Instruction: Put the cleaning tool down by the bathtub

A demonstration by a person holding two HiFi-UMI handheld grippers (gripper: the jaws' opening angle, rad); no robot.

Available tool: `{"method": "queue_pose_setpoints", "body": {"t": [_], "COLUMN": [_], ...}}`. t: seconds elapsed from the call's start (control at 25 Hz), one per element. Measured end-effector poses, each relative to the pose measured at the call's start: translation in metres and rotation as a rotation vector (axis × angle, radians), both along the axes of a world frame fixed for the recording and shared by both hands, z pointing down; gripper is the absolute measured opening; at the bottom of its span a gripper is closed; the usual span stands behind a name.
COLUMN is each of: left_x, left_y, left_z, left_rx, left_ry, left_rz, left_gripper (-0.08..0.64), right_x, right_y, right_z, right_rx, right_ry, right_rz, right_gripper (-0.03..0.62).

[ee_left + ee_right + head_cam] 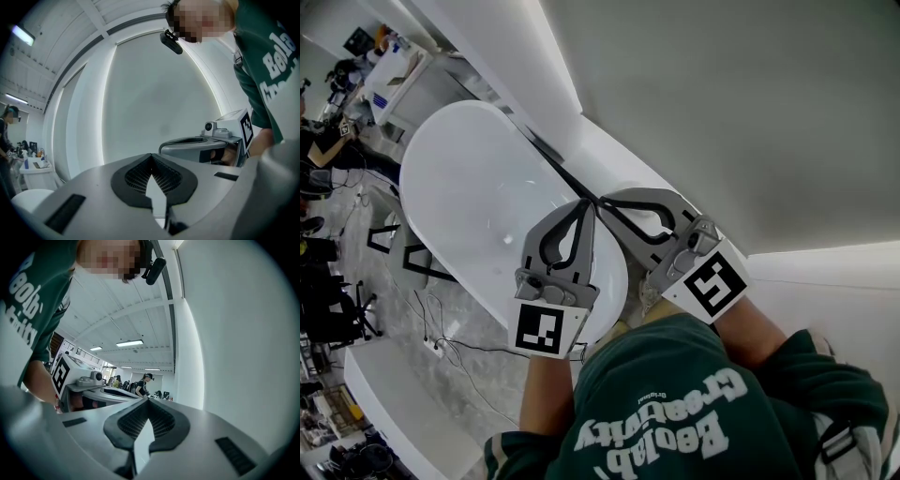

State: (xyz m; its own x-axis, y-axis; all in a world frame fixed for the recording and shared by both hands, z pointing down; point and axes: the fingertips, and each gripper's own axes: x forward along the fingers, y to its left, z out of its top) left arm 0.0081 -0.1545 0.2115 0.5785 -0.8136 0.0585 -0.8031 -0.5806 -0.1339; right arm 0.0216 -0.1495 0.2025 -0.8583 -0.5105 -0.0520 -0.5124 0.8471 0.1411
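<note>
Green sweatshirt (675, 422) fills 6 o'clock of the head view, with both forearms reaching out from it. Left gripper (584, 208) and right gripper (609, 202) point level, tips almost touching at centre frame. Both have their jaws fully closed, and each gripper's own view shows the pads meeting with nothing pinched between them.

From the tips, a thin dark strip (553, 159) runs toward 11 o'clock along the white ledge (609, 159), between the bathtub (450, 187) rim and the grey wall (722, 112). Can't tell if it's the cleaning tool's handle or just a seam. No other candidate for the tool is visible.

Progress, my read: the tool isn't in either grip. If the strip is the tool, it's already down by the tub and only backing off is left. Otherwise the tool's location is unknown.

View differences:
- Only the head view shows the tub, ledge and strip.
- Left gripper view shows bare wall ahead and the right gripper's marker cube (244, 129) at 3 o'clock.
- Right gripper view shows the left gripper at 9 o'clock and distant people (143, 383) in a hall.
</note>
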Motion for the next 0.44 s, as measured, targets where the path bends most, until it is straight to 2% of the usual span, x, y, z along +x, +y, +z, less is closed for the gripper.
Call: {"method": "queue_pose_setpoints", "body": {"t": [0.44], "left_x": [0.0039], "left_y": [-0.001], "left_z": [0.004], "left_rx": [0.0], "left_ry": [-0.002], "left_rz": [0.005], "left_gripper": [0.0], "right_x": [0.0029], "right_y": [-0.0015], "right_z": [0.0046], "right_rx": [0.008], "right_ry": [0.002], "right_rz": [0.001], "right_gripper": [0.015]}}
